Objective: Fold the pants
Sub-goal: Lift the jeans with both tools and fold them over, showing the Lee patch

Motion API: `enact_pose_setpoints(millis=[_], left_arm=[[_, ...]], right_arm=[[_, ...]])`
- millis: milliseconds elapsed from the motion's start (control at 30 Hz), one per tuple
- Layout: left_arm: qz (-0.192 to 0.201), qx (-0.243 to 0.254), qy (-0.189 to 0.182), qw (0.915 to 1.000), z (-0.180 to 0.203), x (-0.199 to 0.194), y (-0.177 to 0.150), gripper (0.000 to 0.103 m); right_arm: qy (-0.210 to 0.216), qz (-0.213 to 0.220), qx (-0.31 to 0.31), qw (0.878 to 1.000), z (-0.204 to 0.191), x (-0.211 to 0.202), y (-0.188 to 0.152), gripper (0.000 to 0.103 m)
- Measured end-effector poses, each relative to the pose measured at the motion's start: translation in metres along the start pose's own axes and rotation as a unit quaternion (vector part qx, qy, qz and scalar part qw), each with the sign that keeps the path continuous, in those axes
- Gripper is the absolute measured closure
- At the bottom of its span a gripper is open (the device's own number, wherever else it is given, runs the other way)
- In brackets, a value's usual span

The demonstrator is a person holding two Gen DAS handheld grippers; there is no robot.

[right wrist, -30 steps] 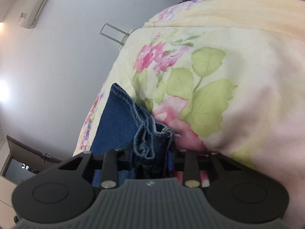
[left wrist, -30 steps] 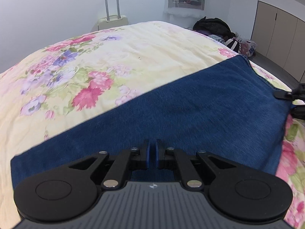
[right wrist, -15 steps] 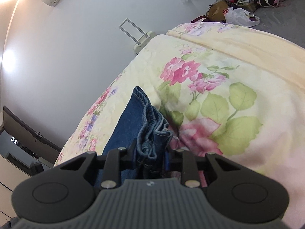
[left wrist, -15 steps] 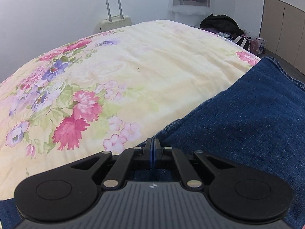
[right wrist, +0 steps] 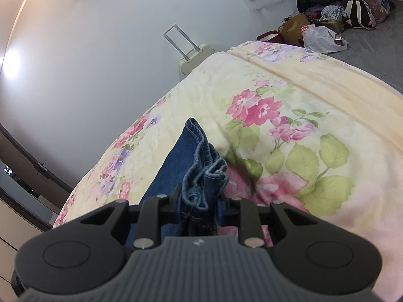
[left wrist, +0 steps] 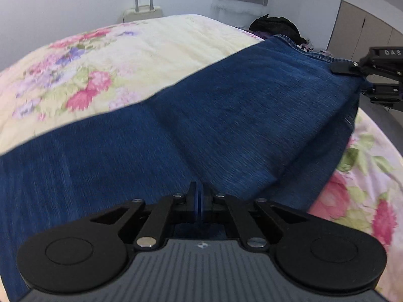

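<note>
Both my jaws clench the pants (left wrist: 226,115) — lifted off the bed (left wrist: 151,50), stretched lengthwise — so the folds themselves look mostly ahead.

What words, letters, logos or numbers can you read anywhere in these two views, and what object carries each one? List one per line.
"DAS": white letters on the black body of the right gripper, cut off at the picture's edge, so more may follow.
Red print on the white plastic bag on the floor: too small to read.
Small white emblem on the left gripper housing: a logo, no letters.
</note>
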State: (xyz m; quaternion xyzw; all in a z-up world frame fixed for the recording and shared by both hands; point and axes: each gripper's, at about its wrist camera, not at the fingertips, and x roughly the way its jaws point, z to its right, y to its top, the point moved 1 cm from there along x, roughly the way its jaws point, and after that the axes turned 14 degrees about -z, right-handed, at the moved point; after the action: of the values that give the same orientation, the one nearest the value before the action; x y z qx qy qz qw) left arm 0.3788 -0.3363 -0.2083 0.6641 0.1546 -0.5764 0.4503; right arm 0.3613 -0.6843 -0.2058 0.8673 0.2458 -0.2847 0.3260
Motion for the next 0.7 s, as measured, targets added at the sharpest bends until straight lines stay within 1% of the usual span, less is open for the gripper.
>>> enact_pose_setpoints(millis=[67, 133, 200, 233, 267, 333, 433, 467, 533, 600, 700], left_arm=[[0.0, -0.016, -0.009, 0.9998, 0.001, -0.004, -0.006, 0.103], [-0.004, -0.03, -0.035, 0.9989, 0.001, -0.006, -0.011, 0.103], [-0.006, -0.036, -0.042, 0.9984, 0.004, -0.007, -0.017, 0.103], [-0.015, -0.035, -0.055, 0.9977, 0.005, -0.007, -0.02, 0.101], [-0.031, -0.039, -0.077, 0.9958, 0.004, -0.006, -0.024, 0.098], [-0.024, -0.032, -0.08, 0.996, 0.005, -0.015, -0.033, 0.097], [-0.008, -0.043, -0.109, 0.9931, -0.009, -0.042, -0.048, 0.096], [0.001, -0.046, -0.106, 0.9932, -0.017, -0.052, -0.051, 0.096], [0.019, -0.052, -0.089, 0.9945, -0.036, -0.076, -0.059, 0.096], [0.036, -0.058, -0.059, 0.9959, -0.055, -0.101, -0.067, 0.096], [0.058, -0.068, -0.005, 0.996, -0.089, -0.137, -0.079, 0.096]], right_arm=[[0.001, 0.003, -0.002, 1.0, -0.009, -0.004, 0.0, 0.083], [0.001, 0.006, -0.01, 1.0, -0.02, -0.008, 0.0, 0.083], [-0.004, 0.008, -0.024, 1.0, -0.035, -0.013, 0.0, 0.083], [-0.006, 0.009, -0.032, 0.999, -0.043, -0.015, 0.001, 0.083], [-0.007, 0.01, -0.04, 0.999, -0.052, -0.018, 0.001, 0.083], [-0.011, 0.015, -0.061, 0.998, -0.072, -0.024, 0.0, 0.083], [-0.015, 0.02, -0.093, 0.995, -0.106, -0.032, -0.003, 0.083], [-0.019, 0.022, -0.107, 0.994, -0.119, -0.035, -0.006, 0.083], [-0.025, 0.024, -0.13, 0.991, -0.144, -0.038, -0.01, 0.083], [-0.03, 0.024, -0.151, 0.988, -0.17, -0.038, -0.016, 0.083], [-0.035, 0.024, -0.184, 0.982, -0.212, -0.035, -0.029, 0.083]])
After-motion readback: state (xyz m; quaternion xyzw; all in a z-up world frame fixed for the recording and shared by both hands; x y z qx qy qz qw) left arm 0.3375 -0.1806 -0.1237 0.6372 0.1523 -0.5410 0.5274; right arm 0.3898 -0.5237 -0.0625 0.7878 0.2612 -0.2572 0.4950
